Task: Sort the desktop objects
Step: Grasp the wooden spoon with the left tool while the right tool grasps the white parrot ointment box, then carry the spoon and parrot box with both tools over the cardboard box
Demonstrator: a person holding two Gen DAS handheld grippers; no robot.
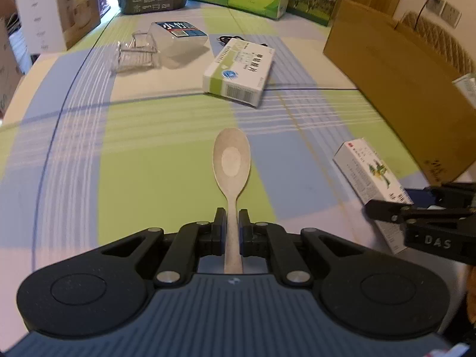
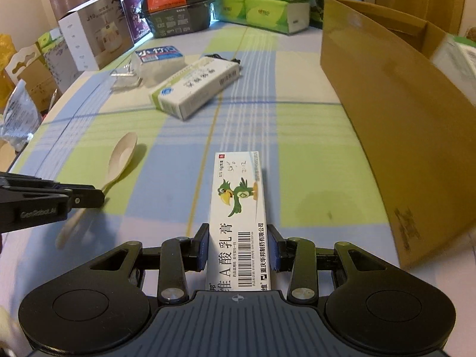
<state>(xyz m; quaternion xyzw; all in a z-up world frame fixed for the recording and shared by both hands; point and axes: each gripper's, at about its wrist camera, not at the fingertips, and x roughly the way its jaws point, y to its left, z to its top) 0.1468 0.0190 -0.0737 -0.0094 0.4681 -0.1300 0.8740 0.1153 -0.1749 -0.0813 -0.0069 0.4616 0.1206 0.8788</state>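
Left claw [image 1: 232, 226] pinches the spoon [image 1: 232, 160] handle; right claw [image 2: 238, 247] squeezes the ointment box [image 2: 238, 208]. Both point far, cardboard box [image 2: 386, 119] on the right.

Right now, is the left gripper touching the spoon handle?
Touching. The left wrist view shows the left gripper with both pads pressed against the spoon handle, no gap on either side.

Checked tablecloth [image 1: 148, 125]; medicine box [image 1: 238, 71], clear container [image 1: 178, 41], cardboard box [image 1: 401, 83]
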